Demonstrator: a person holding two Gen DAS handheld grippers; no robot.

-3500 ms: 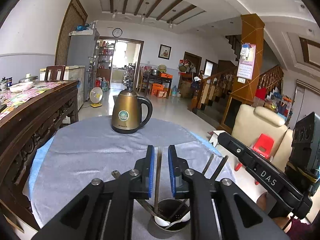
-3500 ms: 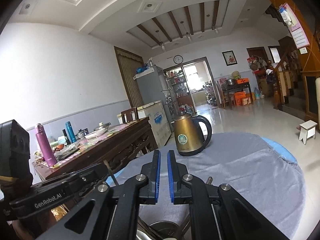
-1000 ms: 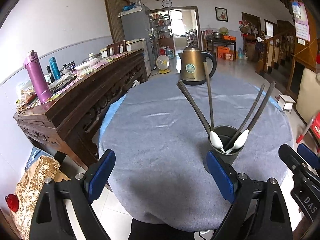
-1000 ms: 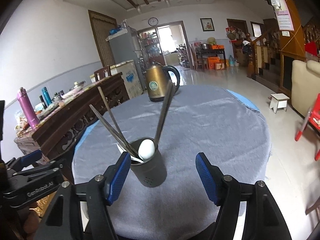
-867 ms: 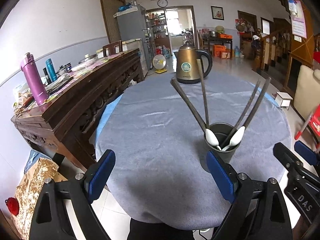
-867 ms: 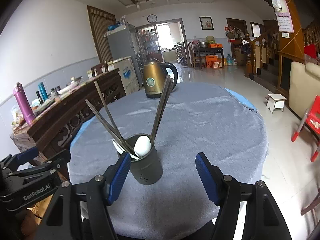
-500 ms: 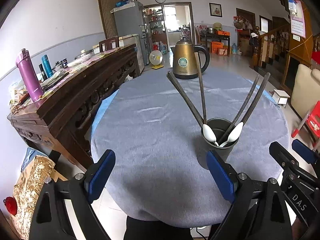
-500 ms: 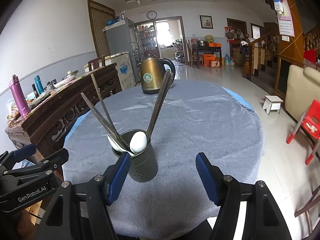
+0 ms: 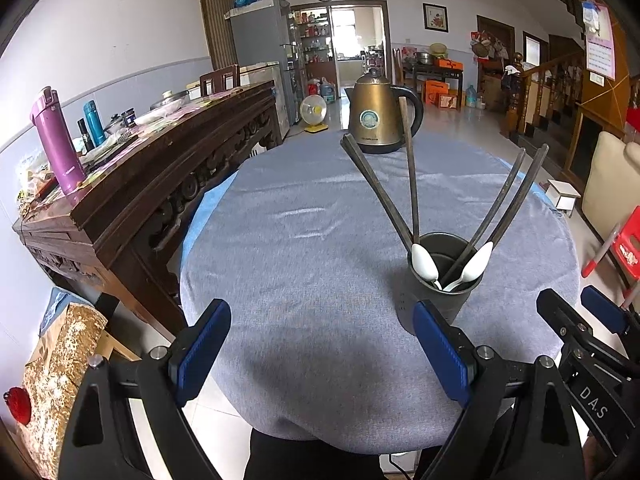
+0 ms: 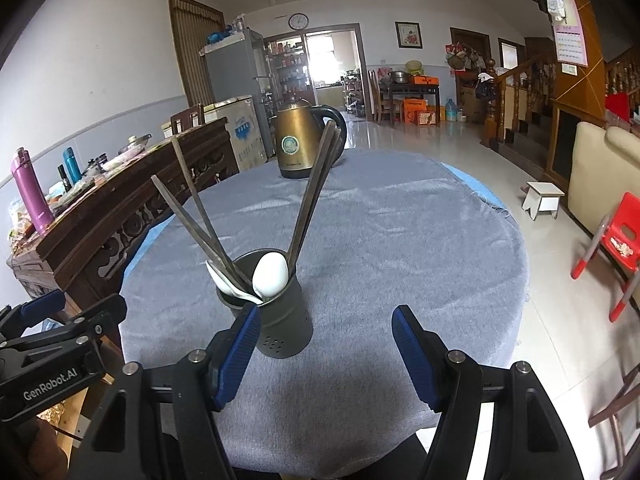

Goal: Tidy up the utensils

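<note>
Round worktop under a grey cloth, two things standing on it.
In front of me, near the front edge, a dark utensil holder stands upright with chopsticks and white spoons leaning out of it; at the far edge sits a gold kettle, well apart from the holder. Blue underlay peeks out at the cloth's left rim.

Gold kettle on grey tablecloth; wooden sideboard
</note>
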